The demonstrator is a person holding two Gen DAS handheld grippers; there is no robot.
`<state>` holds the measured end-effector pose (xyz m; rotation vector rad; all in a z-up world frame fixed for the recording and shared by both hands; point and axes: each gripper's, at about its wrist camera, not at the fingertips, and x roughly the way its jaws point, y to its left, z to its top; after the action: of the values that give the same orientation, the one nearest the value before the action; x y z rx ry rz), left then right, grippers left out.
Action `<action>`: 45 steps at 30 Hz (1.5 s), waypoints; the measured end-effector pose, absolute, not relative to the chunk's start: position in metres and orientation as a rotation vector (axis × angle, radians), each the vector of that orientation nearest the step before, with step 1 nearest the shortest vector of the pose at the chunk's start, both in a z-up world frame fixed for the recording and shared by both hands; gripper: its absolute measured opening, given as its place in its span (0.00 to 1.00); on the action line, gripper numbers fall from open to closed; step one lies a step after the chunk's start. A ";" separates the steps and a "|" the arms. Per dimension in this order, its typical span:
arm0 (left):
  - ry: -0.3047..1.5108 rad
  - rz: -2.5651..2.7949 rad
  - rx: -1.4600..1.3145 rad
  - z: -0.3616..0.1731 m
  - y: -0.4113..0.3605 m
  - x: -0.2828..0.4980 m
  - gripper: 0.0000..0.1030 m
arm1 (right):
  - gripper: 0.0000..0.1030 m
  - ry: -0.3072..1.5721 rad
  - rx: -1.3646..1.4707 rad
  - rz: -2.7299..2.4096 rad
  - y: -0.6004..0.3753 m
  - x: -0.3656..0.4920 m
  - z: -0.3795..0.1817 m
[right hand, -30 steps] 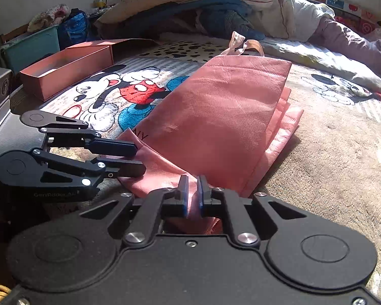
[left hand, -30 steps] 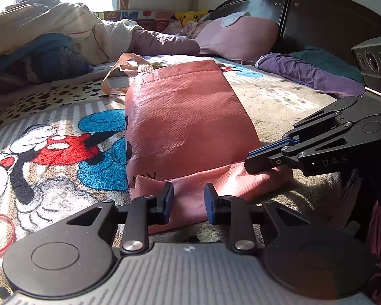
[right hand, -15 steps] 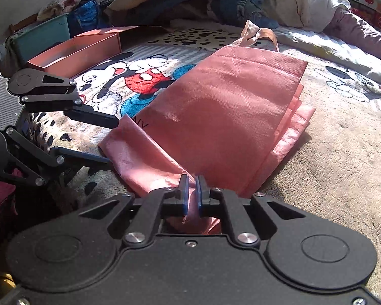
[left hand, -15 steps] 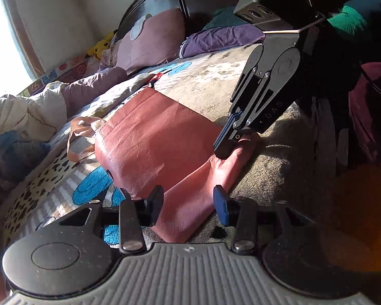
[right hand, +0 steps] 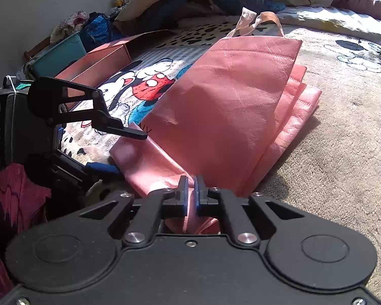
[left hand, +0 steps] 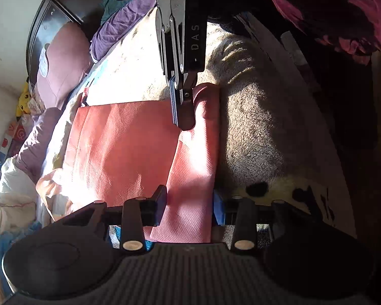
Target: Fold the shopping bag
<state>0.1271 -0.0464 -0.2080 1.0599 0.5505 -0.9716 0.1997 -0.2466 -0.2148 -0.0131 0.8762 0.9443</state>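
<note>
While flat, bag (right hand: 231, 106) in right claw (right hand: 189, 190)

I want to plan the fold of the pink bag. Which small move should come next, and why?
Probably let the left gripper finish closing on the bottom flap of the pink bag. Its jaws are closing around that flap without pressing it yet, while the right gripper already pinches the other corner; then both could lift together.

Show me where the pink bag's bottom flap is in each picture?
Left wrist view: the bottom flap runs up the middle, from between the left gripper fingers to the right gripper.
Right wrist view: the flap lies low and left of centre.
Shared landmark: the pink shopping bag.
</note>
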 end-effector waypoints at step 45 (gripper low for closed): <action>0.994 -1.029 -0.294 -0.221 0.060 0.245 0.30 | 0.35 1.049 0.665 0.880 -0.292 0.209 -0.250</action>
<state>0.2445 0.0597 -0.2208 -0.2936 0.9942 -1.0292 0.2088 -0.2922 -0.2502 0.6649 1.0488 0.8799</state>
